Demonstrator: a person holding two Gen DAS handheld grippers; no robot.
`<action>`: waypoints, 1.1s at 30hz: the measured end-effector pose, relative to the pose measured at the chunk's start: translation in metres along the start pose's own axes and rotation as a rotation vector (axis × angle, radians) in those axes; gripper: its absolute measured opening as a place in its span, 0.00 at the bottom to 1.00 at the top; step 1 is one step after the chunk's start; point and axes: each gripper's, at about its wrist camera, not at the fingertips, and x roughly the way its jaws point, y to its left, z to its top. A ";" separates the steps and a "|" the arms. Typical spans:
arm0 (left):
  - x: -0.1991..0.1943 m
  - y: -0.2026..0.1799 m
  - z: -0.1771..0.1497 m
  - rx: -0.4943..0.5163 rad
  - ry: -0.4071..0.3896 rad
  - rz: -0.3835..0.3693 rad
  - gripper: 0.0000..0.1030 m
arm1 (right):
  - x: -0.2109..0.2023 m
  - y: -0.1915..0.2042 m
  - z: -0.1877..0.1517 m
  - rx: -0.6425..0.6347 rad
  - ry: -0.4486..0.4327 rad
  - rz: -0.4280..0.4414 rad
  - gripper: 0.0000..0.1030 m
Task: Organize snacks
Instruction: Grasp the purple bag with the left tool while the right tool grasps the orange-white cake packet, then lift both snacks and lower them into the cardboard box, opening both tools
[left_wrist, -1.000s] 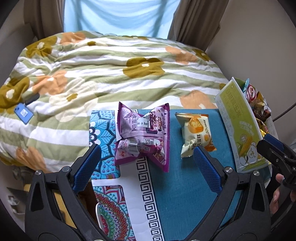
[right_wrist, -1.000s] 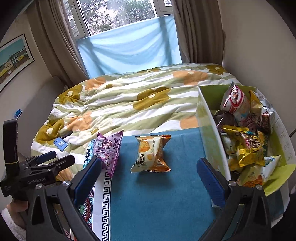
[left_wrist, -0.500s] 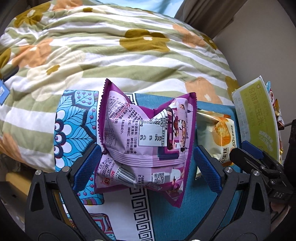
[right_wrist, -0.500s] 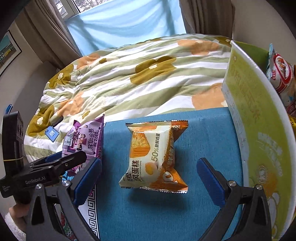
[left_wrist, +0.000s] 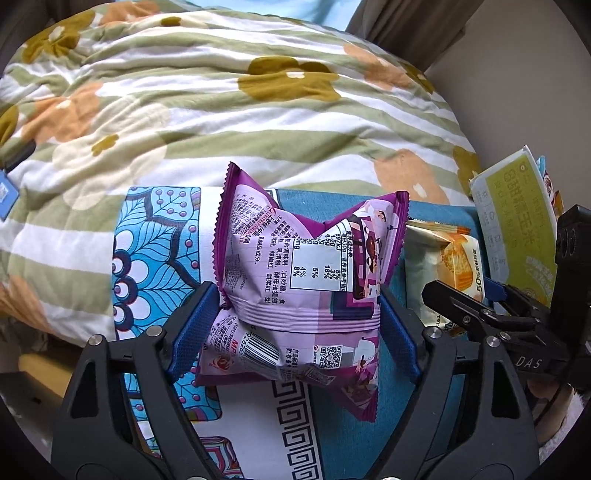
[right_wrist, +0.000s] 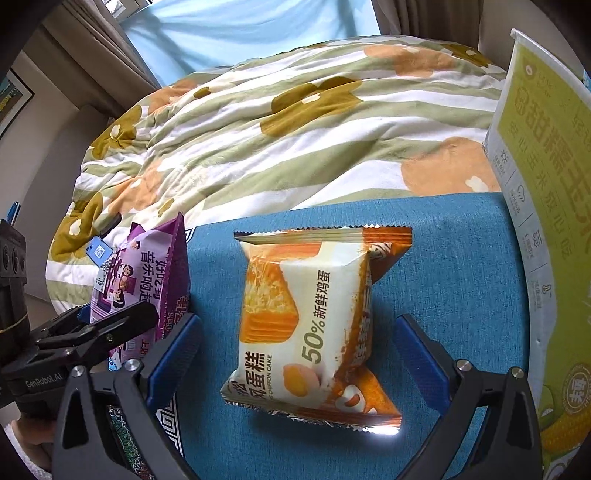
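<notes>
Two snack packets lie on the teal cloth (right_wrist: 454, 258) over the table, with the green box (right_wrist: 546, 206) as landmark: the orange chiffon cake packet (right_wrist: 310, 321) sits near the box's left wall, and the purple packet (left_wrist: 299, 291) lies farther left of the box, beyond the cake, partly on a patterned blue cloth (left_wrist: 151, 243). The left gripper (left_wrist: 295, 328) has both blue pads pressed against the purple packet's sides, clamping it. The right gripper (right_wrist: 295, 354) stands spread wide around the cake packet, its pads apart from the wrapper, while a striped floral quilt (right_wrist: 295, 122) lies behind the box and table.
</notes>
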 end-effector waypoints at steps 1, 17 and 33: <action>-0.002 0.000 0.000 0.001 0.000 -0.003 0.74 | 0.001 0.000 0.001 -0.002 0.002 -0.001 0.99; -0.037 -0.003 -0.013 0.020 -0.029 0.038 0.69 | 0.014 0.008 0.005 -0.015 0.013 -0.023 0.88; -0.103 -0.025 -0.043 0.028 -0.113 0.076 0.69 | -0.033 0.016 -0.019 -0.027 -0.048 -0.001 0.58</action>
